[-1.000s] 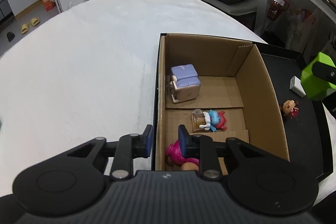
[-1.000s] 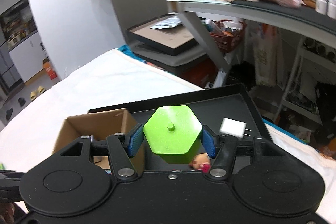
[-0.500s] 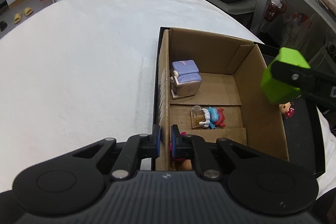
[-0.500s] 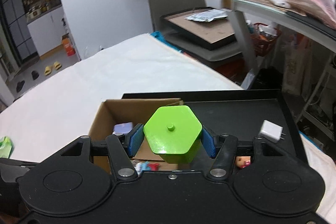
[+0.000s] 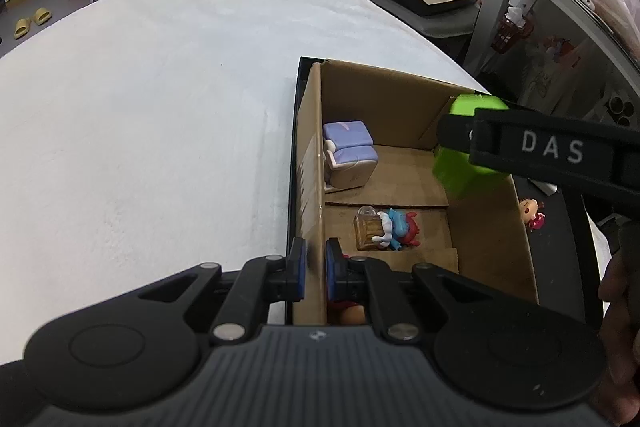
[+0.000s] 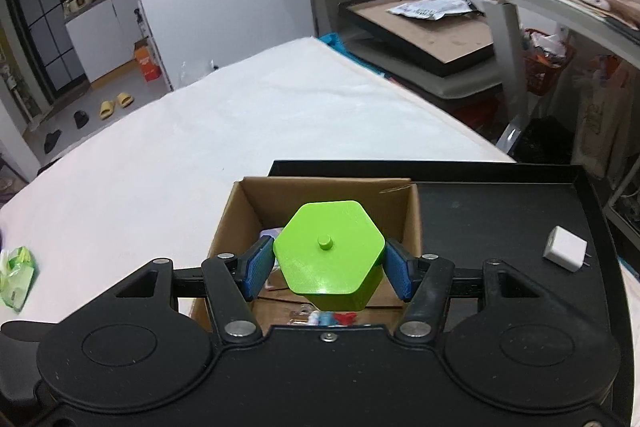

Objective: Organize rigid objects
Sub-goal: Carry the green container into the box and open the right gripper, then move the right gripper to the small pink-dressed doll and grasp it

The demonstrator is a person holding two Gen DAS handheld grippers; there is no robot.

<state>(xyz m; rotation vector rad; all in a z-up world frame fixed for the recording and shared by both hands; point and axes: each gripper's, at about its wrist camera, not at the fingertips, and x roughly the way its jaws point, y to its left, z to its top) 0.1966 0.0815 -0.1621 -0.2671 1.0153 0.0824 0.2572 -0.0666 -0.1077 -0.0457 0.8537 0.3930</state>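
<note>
Even, bright indoor light from overhead; my views show soft shadows inside the cardboard box (image 5: 404, 163). White desk (image 5: 160, 115) nearly washes out. Strong fisheye bending at edges. Right view slightly motion-blurred around the far shelves.

right gripper (image 6: 328, 269) | carried green hexagonal block (image 6: 330, 253) from tray to over cardboard box (image 5: 492, 227) | left gripper (image 5: 314, 269) apparently clamped onto box wall

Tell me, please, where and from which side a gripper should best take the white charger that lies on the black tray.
Probably from above, closing on the two broad flat sides of the white charger. It lies flat on the black tray, apart from the cardboard box, with its prongs at its lower right end; keep away from those thin prongs.
</note>
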